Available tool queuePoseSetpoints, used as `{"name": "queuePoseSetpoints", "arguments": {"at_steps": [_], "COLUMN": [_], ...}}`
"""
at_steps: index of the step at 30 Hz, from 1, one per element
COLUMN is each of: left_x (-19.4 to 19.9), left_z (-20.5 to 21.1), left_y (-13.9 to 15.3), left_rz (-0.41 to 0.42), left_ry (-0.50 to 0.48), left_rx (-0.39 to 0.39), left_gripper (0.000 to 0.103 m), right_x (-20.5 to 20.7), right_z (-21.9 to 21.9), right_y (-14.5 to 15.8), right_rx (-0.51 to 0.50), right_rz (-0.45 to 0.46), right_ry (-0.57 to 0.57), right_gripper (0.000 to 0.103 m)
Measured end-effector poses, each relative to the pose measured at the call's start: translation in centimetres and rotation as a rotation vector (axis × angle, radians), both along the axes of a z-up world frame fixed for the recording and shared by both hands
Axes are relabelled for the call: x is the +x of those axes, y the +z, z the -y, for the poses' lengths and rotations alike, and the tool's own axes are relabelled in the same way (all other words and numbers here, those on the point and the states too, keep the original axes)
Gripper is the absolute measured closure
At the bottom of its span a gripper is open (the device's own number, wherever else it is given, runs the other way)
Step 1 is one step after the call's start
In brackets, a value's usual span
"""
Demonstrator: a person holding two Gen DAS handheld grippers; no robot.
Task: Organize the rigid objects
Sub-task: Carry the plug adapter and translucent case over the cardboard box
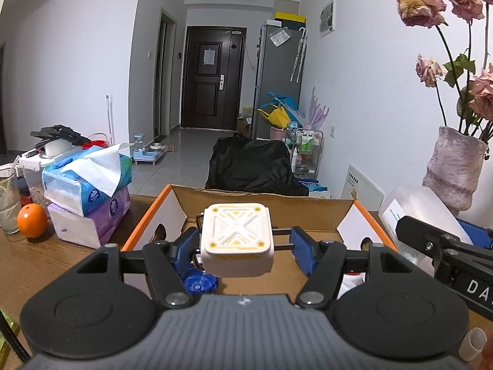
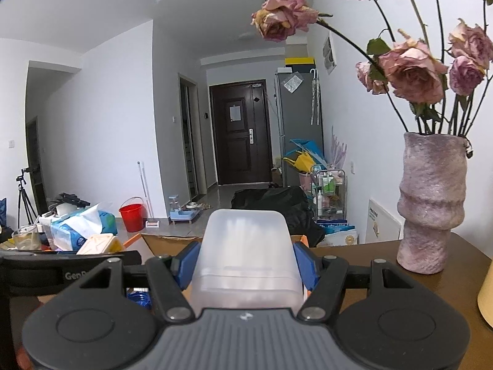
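Note:
My left gripper point(image 1: 243, 240) is shut on a white square block with yellow markings point(image 1: 237, 240), which hangs over an open cardboard box with orange rims point(image 1: 144, 228). On the box floor under the block lies a blue round item point(image 1: 198, 283). My right gripper point(image 2: 243, 262) is shut on a translucent white plastic container point(image 2: 246, 246), its blue pads pressing on both sides. In the left wrist view that container point(image 1: 406, 209) and the right gripper's black frame sit just right of the box. The right wrist view shows the white block point(image 2: 98, 243) at the left, and the box edge point(image 2: 160, 239) ahead.
Stacked tissue packs point(image 1: 89, 185), an orange point(image 1: 31, 220) and a glass cup point(image 1: 7, 206) stand left of the box on the wooden table point(image 1: 46, 262). A pink vase with dried roses point(image 2: 431, 203) stands at the right. A yellow object point(image 2: 486, 289) sits at the table's right edge.

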State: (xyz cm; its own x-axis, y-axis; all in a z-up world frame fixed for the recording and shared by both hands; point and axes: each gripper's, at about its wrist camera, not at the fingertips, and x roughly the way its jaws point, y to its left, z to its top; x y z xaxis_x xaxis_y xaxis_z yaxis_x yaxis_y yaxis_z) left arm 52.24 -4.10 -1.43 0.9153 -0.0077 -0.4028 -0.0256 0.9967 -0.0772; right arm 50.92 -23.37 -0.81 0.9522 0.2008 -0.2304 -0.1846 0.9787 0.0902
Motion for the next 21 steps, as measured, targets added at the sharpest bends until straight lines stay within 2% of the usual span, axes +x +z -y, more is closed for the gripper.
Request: {"name": "queuePoseSetpoints", "arguments": {"at_steps": [21], "left_x": [5.1], "left_z": [-0.4], "left_y": [-1.6], "left_rz": [-0.025], "left_ry": [0.033], "left_rx": [0.045], "left_gripper": [0.037], "right_x": [5.8], "right_z": [-1.9], "right_y": [-0.7], "right_rx": [-0.041], "right_rz": [-0.033], "right_ry": [0.053], "right_gripper": [0.039]}}
